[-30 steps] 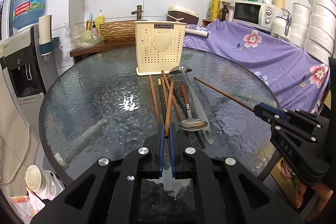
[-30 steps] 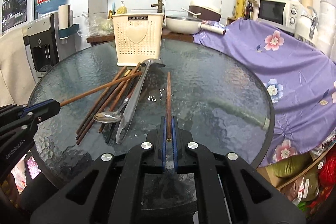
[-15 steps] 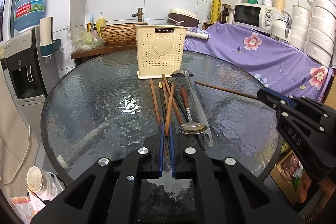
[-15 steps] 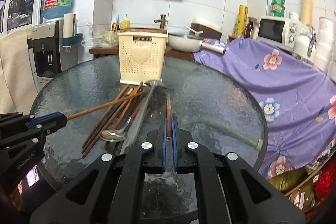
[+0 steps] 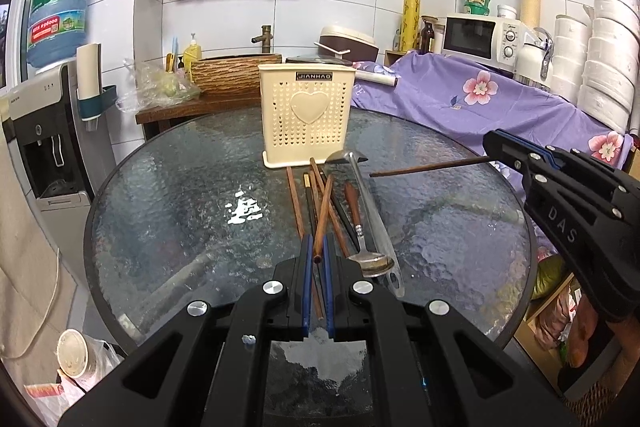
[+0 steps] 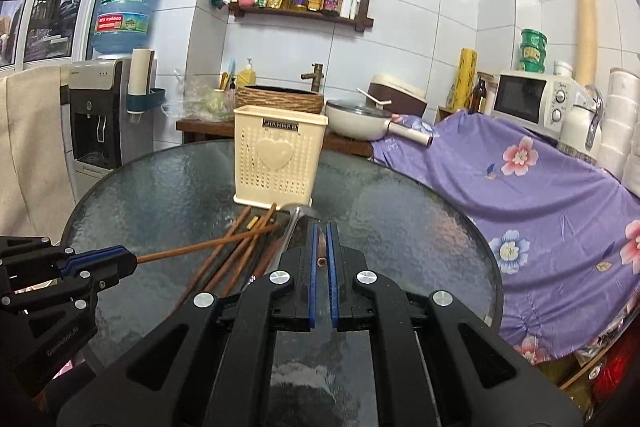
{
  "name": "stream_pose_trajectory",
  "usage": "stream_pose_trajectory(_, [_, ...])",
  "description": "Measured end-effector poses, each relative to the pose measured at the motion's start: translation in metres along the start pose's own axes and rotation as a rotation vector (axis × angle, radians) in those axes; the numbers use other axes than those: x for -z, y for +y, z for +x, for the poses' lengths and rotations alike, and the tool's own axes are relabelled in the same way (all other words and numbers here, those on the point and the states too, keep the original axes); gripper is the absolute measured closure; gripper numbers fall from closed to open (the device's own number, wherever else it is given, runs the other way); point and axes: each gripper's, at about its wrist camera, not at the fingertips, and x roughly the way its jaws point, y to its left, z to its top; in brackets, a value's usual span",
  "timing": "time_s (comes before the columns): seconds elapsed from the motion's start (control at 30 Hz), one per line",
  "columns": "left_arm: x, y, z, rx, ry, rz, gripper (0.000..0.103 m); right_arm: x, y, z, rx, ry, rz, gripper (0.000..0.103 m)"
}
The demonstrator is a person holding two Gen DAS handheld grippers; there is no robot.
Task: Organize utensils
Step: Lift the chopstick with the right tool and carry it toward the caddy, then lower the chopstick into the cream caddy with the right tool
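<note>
Pinching slim wooden chopsticks (image 5: 323, 215) above pebbled glass table (image 5: 168, 195).

Round glass table (image 5: 168, 195), cream utensil holder (image 5: 306, 115), loose chopsticks (image 5: 294, 203), spoon (image 5: 362, 243), ladle (image 5: 370, 211)

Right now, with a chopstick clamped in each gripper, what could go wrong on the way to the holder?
1. The right gripper pinches its chopstick only at the very end, so it may pivot or slip out.
2. The left gripper holds a chopstick whose far end appears to lie in the pile; lifting could drag others across the table.
3. The holder looks light; a poke at its rim could tip it.
</note>
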Motion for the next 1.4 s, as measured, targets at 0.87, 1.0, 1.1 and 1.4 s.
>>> stream_pose_trajectory(0.87, [-0.082,0.021,-0.006,0.104,0.013,-0.037,0.098,-0.090,-0.024,0.021,-0.132,-0.006,0.014,0.098])
stream_pose_trajectory(1.0, [-0.093,0.022,-0.005,0.120,0.006,-0.037,0.098,-0.106,-0.024,0.031,-0.156,0.012,-0.001,0.098])
stream_pose_trajectory(1.1, [-0.102,0.026,-0.003,0.141,0.004,-0.054,0.098,-0.116,-0.028,0.038,-0.176,0.032,0.012,0.098])
stream_pose_trajectory(1.4, [-0.125,0.024,0.001,0.158,-0.007,-0.013,0.098,-0.136,-0.031,0.060,-0.201,0.077,0.002,0.098])
